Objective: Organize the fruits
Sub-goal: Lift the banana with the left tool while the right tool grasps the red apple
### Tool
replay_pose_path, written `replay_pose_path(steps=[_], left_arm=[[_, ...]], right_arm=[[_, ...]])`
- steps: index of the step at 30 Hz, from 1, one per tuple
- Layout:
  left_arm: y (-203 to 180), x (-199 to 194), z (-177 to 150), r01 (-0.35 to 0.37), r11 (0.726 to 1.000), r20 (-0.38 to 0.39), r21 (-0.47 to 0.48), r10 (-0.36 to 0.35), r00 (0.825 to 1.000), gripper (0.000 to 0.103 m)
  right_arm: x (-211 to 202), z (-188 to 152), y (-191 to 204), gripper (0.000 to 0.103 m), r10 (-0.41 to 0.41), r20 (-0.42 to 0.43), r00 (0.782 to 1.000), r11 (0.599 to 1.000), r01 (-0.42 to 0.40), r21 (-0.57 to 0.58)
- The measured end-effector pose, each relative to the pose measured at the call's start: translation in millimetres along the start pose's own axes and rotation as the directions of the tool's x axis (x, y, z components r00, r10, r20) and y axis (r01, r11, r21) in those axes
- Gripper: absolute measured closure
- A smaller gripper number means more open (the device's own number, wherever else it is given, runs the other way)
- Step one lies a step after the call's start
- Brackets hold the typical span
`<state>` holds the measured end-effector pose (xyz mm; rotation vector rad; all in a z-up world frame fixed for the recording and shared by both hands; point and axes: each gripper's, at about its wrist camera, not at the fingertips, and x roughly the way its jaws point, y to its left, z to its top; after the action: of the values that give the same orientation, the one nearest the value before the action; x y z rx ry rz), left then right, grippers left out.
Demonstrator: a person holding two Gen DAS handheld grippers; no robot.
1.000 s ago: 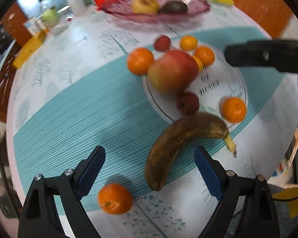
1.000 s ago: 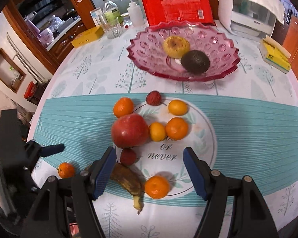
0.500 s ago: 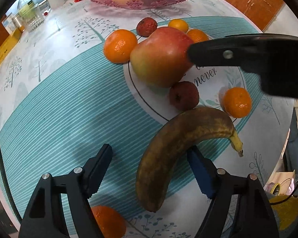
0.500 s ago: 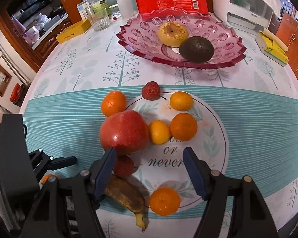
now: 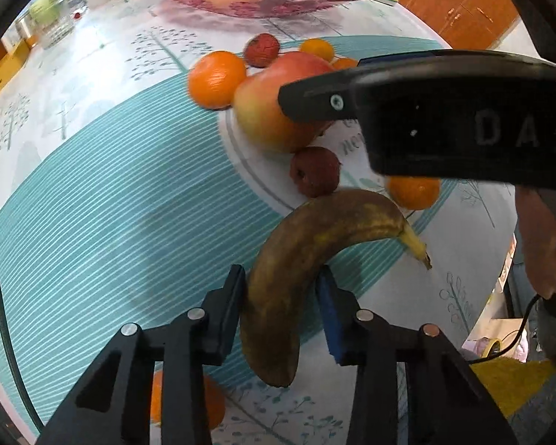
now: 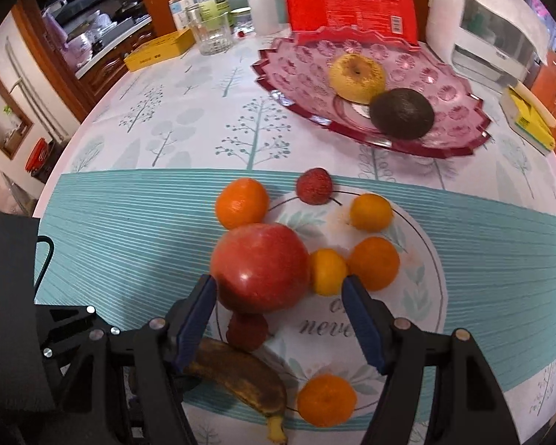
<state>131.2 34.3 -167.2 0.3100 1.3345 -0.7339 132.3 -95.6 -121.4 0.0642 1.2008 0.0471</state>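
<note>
My left gripper (image 5: 281,289) is shut on a brown overripe banana (image 5: 307,244) that lies on the tablecloth; the banana also shows in the right wrist view (image 6: 237,374). My right gripper (image 6: 278,296) is open, just above and in front of a big red apple (image 6: 259,265). Around the apple lie several oranges, one at its upper left (image 6: 241,202), and two red lychees, one beyond it (image 6: 314,185). A pink glass bowl (image 6: 444,85) farther back holds a yellow pear (image 6: 356,76) and a dark avocado (image 6: 402,113).
A red packet (image 6: 348,0), a glass (image 6: 211,31), bottles and a yellow box (image 6: 159,50) stand at the table's back. A white appliance (image 6: 489,37) is back right. An orange (image 5: 200,404) lies under my left gripper near the table edge.
My left gripper moved forward and closed on the banana. My right gripper moved forward and down toward the apple, staying open.
</note>
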Motion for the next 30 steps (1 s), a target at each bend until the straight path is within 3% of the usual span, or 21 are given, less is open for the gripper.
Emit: replay_pose_path(steps=[5, 10, 13, 19, 30], left_arm=[[23.8, -5.7, -2.6, -0.020, 0.999, 0.001, -0.045, 0.020, 1.000, 0.066], [45.6, -10.5, -7.0, -0.006, 0.995, 0.017, -0.097, 0.008, 1.000, 0.066], [47.6, -8.9, -5.9, -0.010, 0.996, 0.018, -0.091, 0.011, 1.000, 0.066], [39.9, -8.7, -5.5, -0.016, 0.997, 0.015, -0.082, 0.017, 1.000, 0.065], [20.6, 1.9, 0.0, -0.017, 0.999, -0.018, -0.040, 0.016, 1.000, 0.059]], right_arm=[[11.2, 5.7, 18.0, 0.032, -0.015, -0.010, 1.000, 0.997, 0.014, -0.074], [24.9, 10.3, 28.7, 0.030, -0.086, -0.012, 0.996, 0.987, 0.084, -0.136], [37.5, 12.2, 29.5, 0.030, -0.109, -0.045, 0.993, 0.983, 0.100, -0.156], [46.0, 10.5, 43.5, 0.032, -0.195, 0.000, 0.981, 0.951, 0.189, -0.246], [25.5, 14.1, 22.5, 0.033, -0.106, 0.019, 0.994, 0.987, 0.108, -0.119]])
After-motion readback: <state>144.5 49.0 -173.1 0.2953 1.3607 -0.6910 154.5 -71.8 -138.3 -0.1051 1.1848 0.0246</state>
